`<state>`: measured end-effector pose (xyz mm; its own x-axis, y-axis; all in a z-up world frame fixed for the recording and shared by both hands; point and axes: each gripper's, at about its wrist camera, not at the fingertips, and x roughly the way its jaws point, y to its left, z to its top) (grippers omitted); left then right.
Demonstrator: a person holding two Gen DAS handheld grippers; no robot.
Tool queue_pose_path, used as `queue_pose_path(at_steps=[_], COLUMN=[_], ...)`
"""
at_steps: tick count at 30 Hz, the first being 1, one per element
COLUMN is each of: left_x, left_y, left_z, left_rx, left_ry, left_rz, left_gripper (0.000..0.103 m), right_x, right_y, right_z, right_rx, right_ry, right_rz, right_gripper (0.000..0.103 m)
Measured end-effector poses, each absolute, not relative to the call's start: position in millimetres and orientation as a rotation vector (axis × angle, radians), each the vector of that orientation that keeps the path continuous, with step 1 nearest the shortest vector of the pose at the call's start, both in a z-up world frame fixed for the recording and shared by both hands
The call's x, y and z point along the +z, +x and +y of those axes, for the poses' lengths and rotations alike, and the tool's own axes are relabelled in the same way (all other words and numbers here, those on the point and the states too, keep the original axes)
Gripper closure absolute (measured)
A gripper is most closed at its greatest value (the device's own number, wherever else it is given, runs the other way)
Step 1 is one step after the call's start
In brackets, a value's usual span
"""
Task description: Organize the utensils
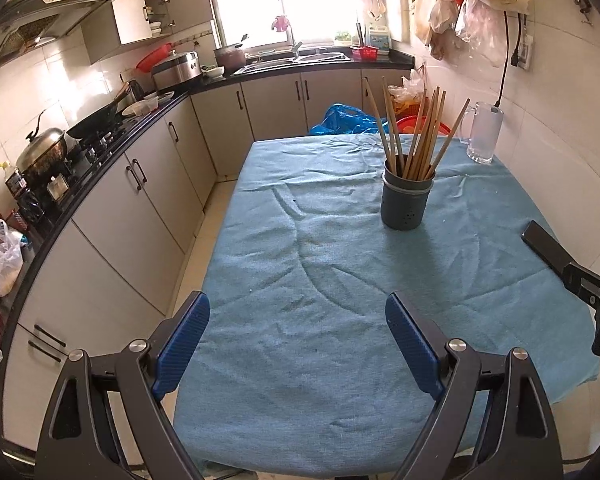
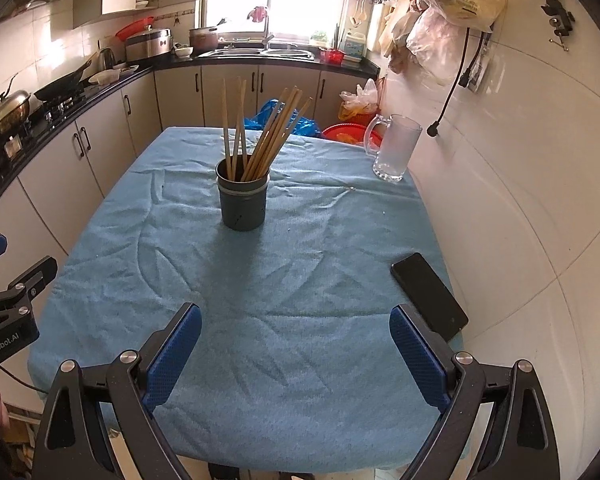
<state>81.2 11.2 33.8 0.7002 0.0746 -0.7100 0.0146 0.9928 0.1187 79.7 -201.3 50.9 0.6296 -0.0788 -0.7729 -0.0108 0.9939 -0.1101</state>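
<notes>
A dark grey utensil holder (image 1: 406, 204) (image 2: 243, 200) stands upright on the blue-clothed table (image 1: 300, 264) (image 2: 260, 300), with several wooden chopsticks (image 1: 420, 136) (image 2: 260, 136) leaning out of it. My left gripper (image 1: 298, 316) hovers over the table's near edge, open, nothing between its blue pads; the holder lies ahead and to its right. My right gripper (image 2: 296, 328) is also open and empty, with the holder ahead, slightly left. Each gripper shows at the edge of the other's view.
A frosted glass mug (image 1: 484, 132) (image 2: 396, 148) stands at the far right of the table by the tiled wall. A black phone (image 2: 428, 296) lies near the right edge, close to my right gripper's right finger. Kitchen counter and cabinets (image 1: 140, 184) run along the left.
</notes>
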Motion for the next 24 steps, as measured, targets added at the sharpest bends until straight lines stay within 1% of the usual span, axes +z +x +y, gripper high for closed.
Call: queue_pose_path(at_steps=[24], left_x=[34], left_y=[72], left_z=[4], left_rx=[-0.006], left_ry=[0.144], left_rz=[0.781], left_gripper=[0.014], right_x=[48], right_y=[67], right_z=[-202], right_rx=[-0.066], right_ry=[-0.085], right_rz=[0.905], right_gripper=[0.006])
